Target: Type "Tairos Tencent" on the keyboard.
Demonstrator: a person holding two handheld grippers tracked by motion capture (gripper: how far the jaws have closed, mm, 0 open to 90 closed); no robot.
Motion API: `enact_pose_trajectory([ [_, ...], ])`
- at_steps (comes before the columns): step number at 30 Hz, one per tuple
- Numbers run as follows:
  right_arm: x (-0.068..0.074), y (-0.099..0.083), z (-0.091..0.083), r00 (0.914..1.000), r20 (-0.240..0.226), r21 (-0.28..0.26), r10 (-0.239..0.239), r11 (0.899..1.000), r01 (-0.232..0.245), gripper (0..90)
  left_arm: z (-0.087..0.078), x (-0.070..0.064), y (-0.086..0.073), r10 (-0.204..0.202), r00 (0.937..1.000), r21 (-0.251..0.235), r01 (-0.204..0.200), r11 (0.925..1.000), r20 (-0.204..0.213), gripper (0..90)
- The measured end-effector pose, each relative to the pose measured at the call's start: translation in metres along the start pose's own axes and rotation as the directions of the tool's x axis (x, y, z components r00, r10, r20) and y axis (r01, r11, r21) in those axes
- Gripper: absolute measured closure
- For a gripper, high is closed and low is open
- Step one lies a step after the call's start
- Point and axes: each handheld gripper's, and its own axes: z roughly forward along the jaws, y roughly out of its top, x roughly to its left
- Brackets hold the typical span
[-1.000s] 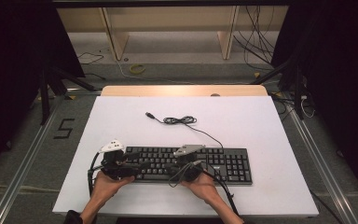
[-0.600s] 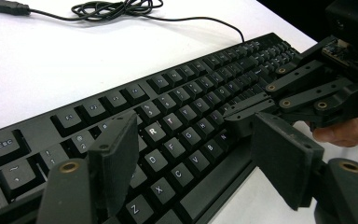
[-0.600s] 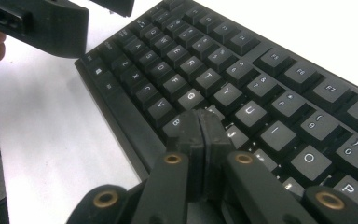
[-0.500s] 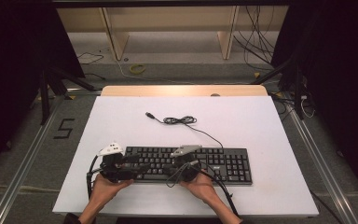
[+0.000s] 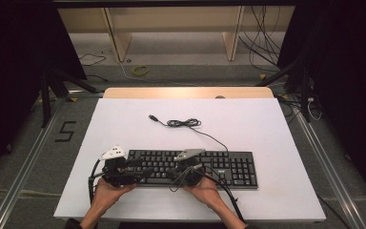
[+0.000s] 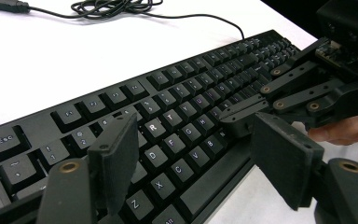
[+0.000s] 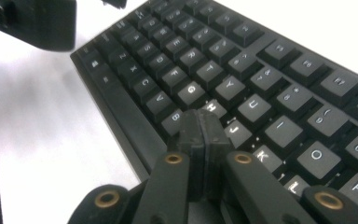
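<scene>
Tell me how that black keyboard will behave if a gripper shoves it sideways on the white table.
The keyboard looks long, flat and rigid, so it would probably slide as one piece, not tip. Pushed near one end, it would likely pivot. Its thin cable, coiled loosely behind, seems floppy and should trail without resisting.

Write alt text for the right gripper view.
The right claw, jaws pressed shut, points down at the black plastic computer keyboard, its tip over the keys near H and J. The white table lies beside the keyboard.
</scene>
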Motion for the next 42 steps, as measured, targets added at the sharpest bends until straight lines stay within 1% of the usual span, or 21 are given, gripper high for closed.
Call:
enact_pose_trajectory([
  [3, 0.000, -0.001, 0.000, 1.0000, -0.007, -0.004, 0.006, 1.000, -0.007, 90.0, 0.000, 0.000, 0.000, -0.001, 1.0000, 0.000, 0.001, 1.0000, -0.002, 32.1],
  [9, 0.000, 0.000, 0.000, 1.0000, -0.006, -0.006, 0.006, 1.000, -0.006, 90.0, 0.000, 0.000, 0.000, 0.001, 1.0000, 0.000, -0.001, 1.0000, -0.004, 32.1],
  [11, -0.001, 0.000, -0.002, 1.0000, -0.004, -0.013, 0.007, 1.000, -0.007, 88.4, 0.000, 0.000, 0.000, 0.004, 1.0000, 0.002, -0.004, 1.0000, -0.003, 32.1],
  [12, -0.002, 0.001, -0.003, 0.9999, -0.012, -0.022, 0.009, 1.000, -0.009, 87.3, 0.000, 0.000, 0.000, 0.004, 1.0000, 0.002, -0.004, 1.0000, -0.003, 32.1],
  [16, -0.004, 0.003, -0.012, 0.9995, -0.024, -0.060, 0.023, 0.998, -0.024, 81.7, 0.001, 0.001, 0.000, 0.006, 1.0000, 0.004, -0.006, 1.0000, -0.004, 32.1],
  [19, -0.006, 0.004, -0.018, 0.9992, -0.030, -0.080, 0.027, 0.996, -0.029, 74.7, 0.001, 0.001, 0.000, 0.007, 1.0000, 0.004, -0.007, 1.0000, -0.005, 32.1],
  [22, -0.007, 0.004, -0.023, 0.9992, -0.028, -0.089, 0.028, 0.996, -0.030, 67.3, 0.001, 0.001, 0.000, 0.008, 0.9999, 0.004, -0.008, 1.0000, -0.006, 32.1],
  [24, -0.009, 0.003, -0.027, 0.9992, -0.030, -0.098, 0.028, 0.995, -0.031, 64.9, 0.001, 0.001, 0.000, 0.008, 0.9999, 0.004, -0.008, 1.0000, -0.006, 32.1],
  [27, -0.011, 0.002, -0.034, 0.9987, -0.032, -0.112, 0.038, 0.993, -0.042, 59.2, 0.001, 0.001, 0.000, 0.005, 1.0000, 0.006, -0.005, 1.0000, -0.006, 32.1],
  [30, -0.013, 0.000, -0.039, 0.9988, -0.028, -0.121, 0.039, 0.992, -0.042, 54.0, 0.002, 0.001, 0.000, 0.005, 1.0000, 0.007, -0.005, 1.0000, -0.005, 32.1],
  [38, -0.014, -0.005, -0.048, 0.9986, -0.034, -0.143, 0.040, 0.989, -0.044, 46.7, 0.003, 0.001, 0.001, 0.006, 1.0000, 0.015, -0.006, 0.9999, -0.004, 32.1],
  [42, -0.014, -0.007, -0.052, 0.9988, -0.034, -0.166, 0.035, 0.985, -0.040, 43.7, 0.004, 0.002, 0.002, 0.006, 1.0000, 0.014, -0.006, 0.9999, -0.004, 32.1],
])
